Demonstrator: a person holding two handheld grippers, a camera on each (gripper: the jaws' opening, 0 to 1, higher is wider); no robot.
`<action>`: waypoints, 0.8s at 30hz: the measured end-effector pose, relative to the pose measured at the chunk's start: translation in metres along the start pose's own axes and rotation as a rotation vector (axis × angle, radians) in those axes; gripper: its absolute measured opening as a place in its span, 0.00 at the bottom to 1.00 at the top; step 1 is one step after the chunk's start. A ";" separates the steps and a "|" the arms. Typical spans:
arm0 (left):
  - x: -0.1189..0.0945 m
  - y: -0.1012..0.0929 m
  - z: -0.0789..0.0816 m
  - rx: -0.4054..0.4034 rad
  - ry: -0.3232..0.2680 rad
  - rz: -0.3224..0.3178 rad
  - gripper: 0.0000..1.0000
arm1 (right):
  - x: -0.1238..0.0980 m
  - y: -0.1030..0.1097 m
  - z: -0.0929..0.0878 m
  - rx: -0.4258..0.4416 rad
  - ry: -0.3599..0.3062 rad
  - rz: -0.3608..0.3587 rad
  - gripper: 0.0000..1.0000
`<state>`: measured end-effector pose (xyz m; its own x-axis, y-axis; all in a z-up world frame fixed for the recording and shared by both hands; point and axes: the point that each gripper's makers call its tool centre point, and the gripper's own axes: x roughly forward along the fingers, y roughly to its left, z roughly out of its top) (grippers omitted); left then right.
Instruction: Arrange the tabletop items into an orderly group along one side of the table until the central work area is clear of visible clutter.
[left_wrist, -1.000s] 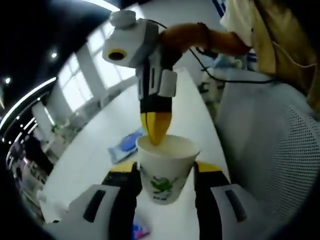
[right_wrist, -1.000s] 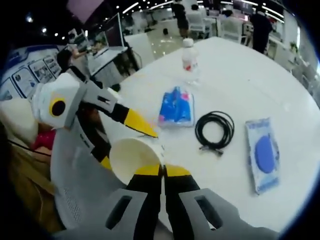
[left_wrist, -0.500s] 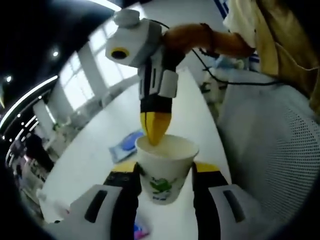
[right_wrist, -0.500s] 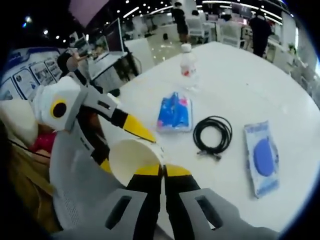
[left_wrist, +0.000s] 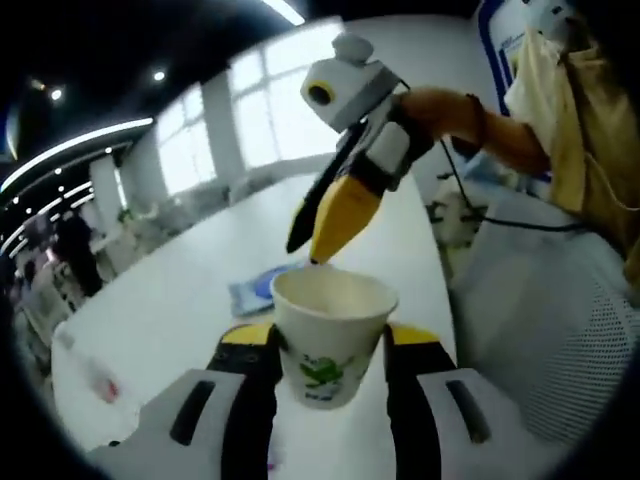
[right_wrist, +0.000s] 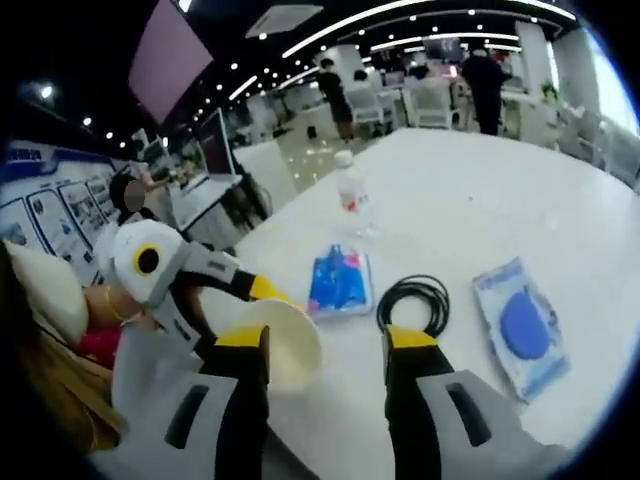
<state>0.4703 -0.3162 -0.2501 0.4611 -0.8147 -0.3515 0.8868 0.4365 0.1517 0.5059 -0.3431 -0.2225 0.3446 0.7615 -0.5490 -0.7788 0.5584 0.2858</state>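
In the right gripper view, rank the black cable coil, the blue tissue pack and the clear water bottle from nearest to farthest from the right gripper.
1. Black coiled cable, just beyond the right gripper.
2. Blue plastic tissue pack, beside the cable, slightly farther left.
3. Clear plastic water bottle, upright, farthest back.

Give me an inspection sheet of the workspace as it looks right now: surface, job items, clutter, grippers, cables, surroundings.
Surface: white table, mostly bare at the far end.
Job's things: paper cup with a green print, held off the table; water bottle upright; blue tissue pack lying flat; blue-disc packet lying flat.
Clutter: a small item lies on the table in the left gripper view, too blurred to name.
Grippers: left gripper shut on the paper cup; right gripper open, holding nothing, above the cup's rim.
Cables: black cable coil between the tissue pack and the packet; a thin black lead trails from the right gripper.
Surroundings: white mesh chair, windows, ceiling lights, people standing beyond the table.
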 end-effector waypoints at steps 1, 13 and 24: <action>0.000 0.000 0.000 -0.004 -0.001 0.002 0.39 | -0.001 0.000 -0.001 0.000 -0.003 0.004 0.51; 0.002 0.016 -0.004 -0.056 -0.001 0.085 0.39 | -0.003 -0.002 -0.010 -0.031 -0.014 0.012 0.86; 0.000 0.045 0.007 -0.121 -0.073 0.170 0.39 | -0.004 -0.002 -0.024 -0.068 -0.003 0.015 0.99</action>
<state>0.5105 -0.2995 -0.2371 0.6089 -0.7489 -0.2617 0.7879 0.6093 0.0895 0.4935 -0.3550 -0.2393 0.3344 0.7707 -0.5425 -0.8176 0.5235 0.2398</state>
